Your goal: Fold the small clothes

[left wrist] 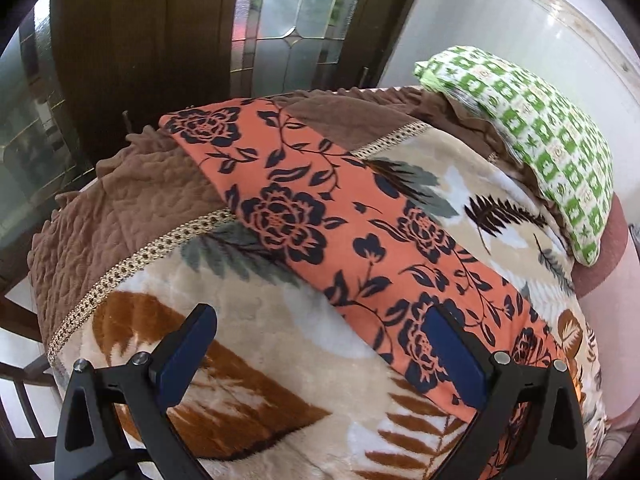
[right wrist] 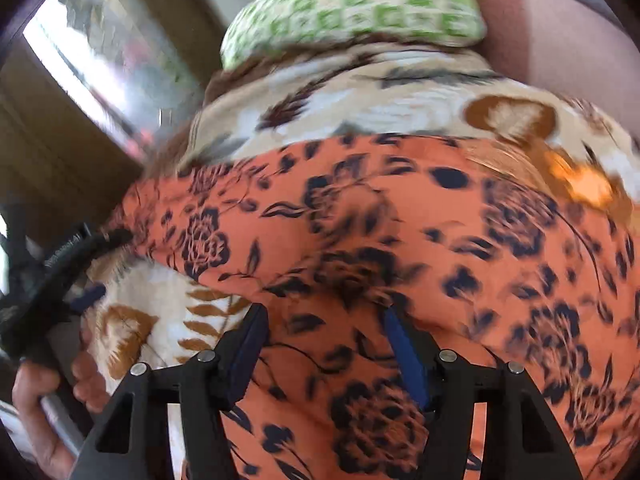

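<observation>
An orange cloth with dark blue flowers (left wrist: 352,216) lies flat as a long band across the leaf-print blanket (left wrist: 256,320). My left gripper (left wrist: 320,332) is open and empty, just above the blanket at the cloth's near left edge, its right finger over the cloth. In the right wrist view the same orange cloth (right wrist: 440,240) fills the frame, blurred. My right gripper (right wrist: 324,324) is open, low over the cloth, holding nothing. The left gripper (right wrist: 84,264) and the hand holding it show at the left edge.
A green-and-white patterned pillow (left wrist: 532,136) lies at the far right end of the bed. A brown quilted cover (left wrist: 132,196) hangs at the far left. A wooden door with glass panes (left wrist: 288,24) stands behind. Dark chair rails (left wrist: 24,384) show bottom left.
</observation>
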Tool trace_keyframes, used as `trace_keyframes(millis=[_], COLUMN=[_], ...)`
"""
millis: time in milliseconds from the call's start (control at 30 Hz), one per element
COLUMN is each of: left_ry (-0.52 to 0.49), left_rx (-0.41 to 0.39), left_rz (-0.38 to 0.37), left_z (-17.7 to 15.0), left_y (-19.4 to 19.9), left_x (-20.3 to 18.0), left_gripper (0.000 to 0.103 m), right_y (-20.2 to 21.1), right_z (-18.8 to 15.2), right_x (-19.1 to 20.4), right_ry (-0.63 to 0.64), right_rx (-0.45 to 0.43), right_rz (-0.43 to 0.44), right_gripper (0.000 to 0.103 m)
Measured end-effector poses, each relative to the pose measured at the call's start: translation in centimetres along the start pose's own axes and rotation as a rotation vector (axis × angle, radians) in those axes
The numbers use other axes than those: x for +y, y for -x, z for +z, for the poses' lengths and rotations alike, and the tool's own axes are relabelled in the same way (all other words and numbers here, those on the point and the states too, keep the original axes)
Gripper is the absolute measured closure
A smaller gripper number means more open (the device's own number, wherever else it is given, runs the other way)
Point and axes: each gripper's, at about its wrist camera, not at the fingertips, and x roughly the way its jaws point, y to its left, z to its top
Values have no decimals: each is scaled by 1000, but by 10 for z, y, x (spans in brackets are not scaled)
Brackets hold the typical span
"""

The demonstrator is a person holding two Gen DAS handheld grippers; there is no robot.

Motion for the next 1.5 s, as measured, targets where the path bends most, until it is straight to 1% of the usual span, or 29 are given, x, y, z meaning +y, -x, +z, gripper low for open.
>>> trace_keyframes(millis=[67, 100, 133, 200, 233, 300, 333, 367, 400, 433, 500, 533, 567, 600, 633, 700, 767, 800, 833, 867, 933, 1000, 1067, 1133, 1233, 1333, 1400, 1467, 1500], left_ry=[10, 19, 27, 70, 85, 130, 153, 175, 196, 204, 218, 228, 244, 251, 250, 236, 274, 311, 332, 362, 405, 423, 458, 508, 538, 573, 588, 598, 598], left_rx=[-4, -8, -10, -14, -16, -23, -23, -23, -24, -27, -26, -22, -14, -8, -5, 22, 39, 48, 52, 60, 53, 45, 52, 44, 27, 21, -20, -51, -68], left_rz=[4, 9, 13, 22, 26, 45, 54, 58, 58, 60, 54, 33, -19, -53, -72, -148, -218, -262, -286, -324, -389, -421, -423, -450, -474, -500, -520, -499, -495], left_z=[2, 4, 6, 12, 14, 20, 23, 26, 29, 30, 34, 35, 37, 37, 38, 39, 39, 39, 38, 38, 39, 39, 39, 39, 44, 54, 63, 70, 74], left_y=[1, 1, 1, 1, 1, 0, -1, -2, -3, -4, -6, -8, -11, -13, -15, -23, -32, -37, -39, -43, -49, -54, -60, -63, -67, -75, -78, -81, -84], left_x=[4, 7, 10, 24, 28, 43, 52, 61, 69, 73, 83, 87, 91, 92, 92, 88, 87, 89, 89, 90, 90, 88, 90, 94, 99, 104, 107, 110, 111], left_gripper=[0, 0, 0, 0, 0, 0, 0, 0, 0, 0, 0, 0, 0, 0, 0, 0, 5, 10, 14, 17, 32, 35, 35, 35, 35, 35, 35, 41, 52], right_y=[24, 30, 34, 32, 22, -14, -21, -17, -14, -9, 8, 9, 12, 17, 19, 29, 38, 44, 51, 55, 55, 59, 58, 56, 54, 54, 53, 53, 54], right_z=[-4, -4, -2, -1, 0, 3, -1, -3, -5, -10, -30, -37, -46, -57, -65, -82, -94, -100, -108, -113, -124, -130, -130, -125, -119, -119, -118, -117, -117], right_x=[-44, -59, -74, -92, -93, -86, -79, -68, -61, -56, -54, -54, -57, -68, -77, -94, -96, -97, -96, -96, -102, -112, -119, -120, -118, -123, -126, -129, -130], right_ry=[-160, -223, -285, -338, -324, -263, -220, -161, -133, -129, -132, -121, -117, -128, -150, -220, -225, -206, -174, -145, -110, -141, -173, -183, -191, -226, -249, -274, -280], right_rx=[-115, -155, -190, -204, -178, -52, -65, -116, -133, -170, -269, -278, -275, -269, -263, -253, -239, -228, -217, -205, -181, -199, -188, -172, -149, -143, -137, -134, -134], right_rz=[8, 4, 7, 8, -17, -90, -149, -193, -206, -195, -144, -150, -163, -149, -109, -34, -3, -9, -12, -10, 3, 53, 80, 87, 92, 116, 135, 150, 154], right_gripper=[39, 40, 45, 47, 47, 46, 47, 47, 48, 48, 48, 48, 48, 48, 48, 48, 48, 48, 48, 47, 47, 47, 47, 47, 46, 46, 46, 46, 46])
